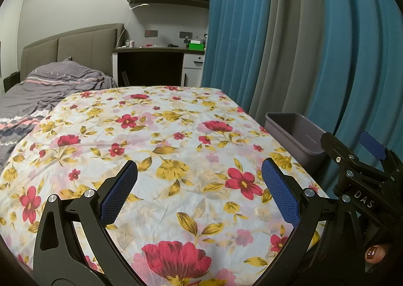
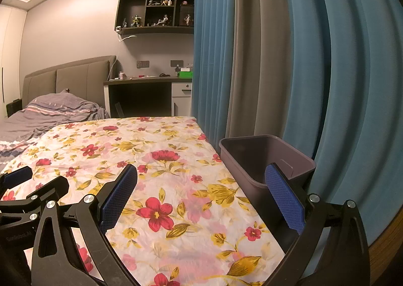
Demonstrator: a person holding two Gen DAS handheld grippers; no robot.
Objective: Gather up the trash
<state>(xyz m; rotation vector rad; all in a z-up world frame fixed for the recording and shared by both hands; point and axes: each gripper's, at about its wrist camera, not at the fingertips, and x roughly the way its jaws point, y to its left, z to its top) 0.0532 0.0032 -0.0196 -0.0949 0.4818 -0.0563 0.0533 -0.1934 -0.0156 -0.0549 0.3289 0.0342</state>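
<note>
Left black two-finger gripper with blue textured pads (image 1: 199, 192) held above a table draped in a white cloth printed with red and yellow flowers (image 1: 176, 135); its fingers stand wide apart, nothing between them. Right black two-finger gripper with blue textured pads (image 2: 201, 198) likewise spread wide and empty, poised over the table's right edge, its right finger in front of the bin wall. A grey rectangular plastic bin (image 2: 254, 157) stands just beside the table's right side, its rim a little below the cloth surface; the visible part of its interior is dark and shows no contents, though the bottom cannot be made out. No loose trash can be made out on the flowered cloth in either view. In the left wrist view the right gripper shows at the right edge, with a fingertip bearing dark red nail polish (image 1: 375, 253) beneath it. Teal and grey pleated curtains (image 2: 277, 59) hang behind the bin. Beyond the table: a bed with grey striped bedding (image 1: 50, 84), a desk (image 1: 156, 51), dark wall shelves with small figurines (image 2: 156, 9).
</note>
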